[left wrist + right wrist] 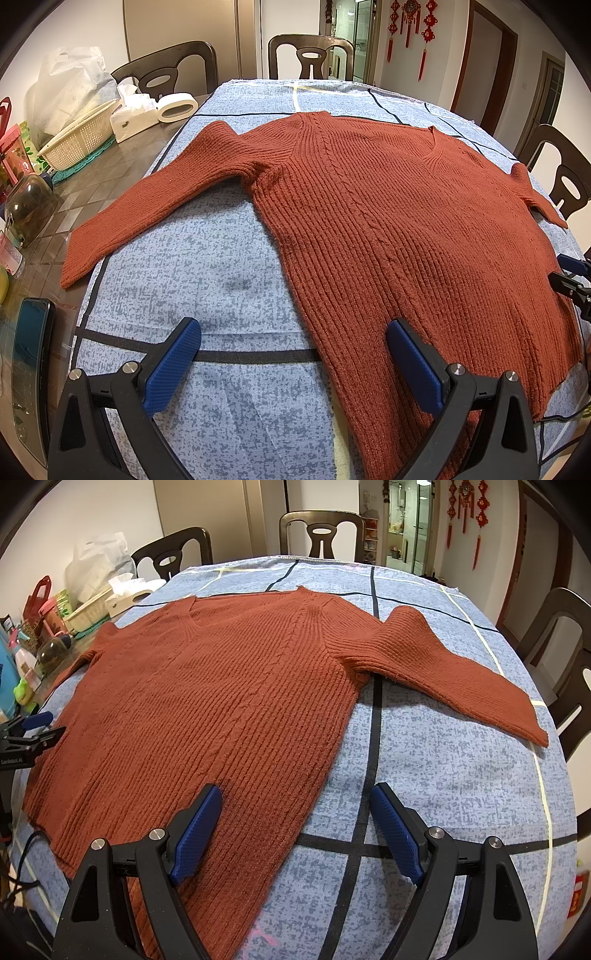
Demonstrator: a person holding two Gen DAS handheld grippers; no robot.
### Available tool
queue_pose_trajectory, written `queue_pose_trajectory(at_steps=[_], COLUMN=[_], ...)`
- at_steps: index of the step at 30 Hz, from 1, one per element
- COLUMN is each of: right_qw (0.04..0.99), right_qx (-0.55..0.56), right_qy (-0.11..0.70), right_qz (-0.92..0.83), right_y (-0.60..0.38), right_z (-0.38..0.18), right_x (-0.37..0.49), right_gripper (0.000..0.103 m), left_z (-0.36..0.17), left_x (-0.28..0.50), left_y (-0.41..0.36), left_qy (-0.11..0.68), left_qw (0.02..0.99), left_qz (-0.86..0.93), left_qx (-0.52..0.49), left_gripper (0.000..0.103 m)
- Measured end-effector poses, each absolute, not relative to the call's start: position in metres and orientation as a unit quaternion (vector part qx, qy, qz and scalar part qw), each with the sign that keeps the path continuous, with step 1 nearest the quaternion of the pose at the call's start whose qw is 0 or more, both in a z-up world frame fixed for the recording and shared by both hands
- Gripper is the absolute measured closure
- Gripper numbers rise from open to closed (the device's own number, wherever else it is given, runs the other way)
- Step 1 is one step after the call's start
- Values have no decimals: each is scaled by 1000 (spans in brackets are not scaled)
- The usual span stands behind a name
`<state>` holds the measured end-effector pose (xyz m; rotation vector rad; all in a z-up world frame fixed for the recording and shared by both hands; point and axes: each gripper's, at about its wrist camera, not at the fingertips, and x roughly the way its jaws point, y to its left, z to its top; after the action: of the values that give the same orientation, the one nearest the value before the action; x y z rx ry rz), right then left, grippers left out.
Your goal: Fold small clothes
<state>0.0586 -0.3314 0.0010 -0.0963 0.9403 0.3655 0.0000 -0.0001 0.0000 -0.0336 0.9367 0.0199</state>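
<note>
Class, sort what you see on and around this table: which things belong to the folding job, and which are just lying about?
Belongs to the job:
sweater, spread flat
left claw, open
right claw, open
blue cloth under the sweater

Just lying about:
basket
tissue box
tape roll
glass jar
phone
plastic bag
chairs

A rust-red ribbed knit sweater with a V-neck (388, 221) lies spread flat and face up on the blue mottled cloth-covered surface (207, 273), unfolded. Its neckline points toward the far edge, its hem toward the near edge. A narrow cable twist runs down each side of the front. Both long sleeves are stretched out sideways and angled down; one sleeve's cuff (74, 266) reaches past the cloth's edge, the other sleeve (461, 675) lies wholly on the cloth.
</note>
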Motion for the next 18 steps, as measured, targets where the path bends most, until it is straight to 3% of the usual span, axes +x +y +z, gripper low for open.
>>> queue_pose_trajectory(at_steps=[18], right_qw=[873], right_qx=[-46], right_qy=[452], right_qz=[180], right_y=[-328], right_z=[-1], right_x=[61], right_gripper=[16], left_z=[0], left_x=[0], left_y=[0], left_qy=[451], left_qw=[892], left_qz=[10], left_qx=[-16], left_gripper=[1])
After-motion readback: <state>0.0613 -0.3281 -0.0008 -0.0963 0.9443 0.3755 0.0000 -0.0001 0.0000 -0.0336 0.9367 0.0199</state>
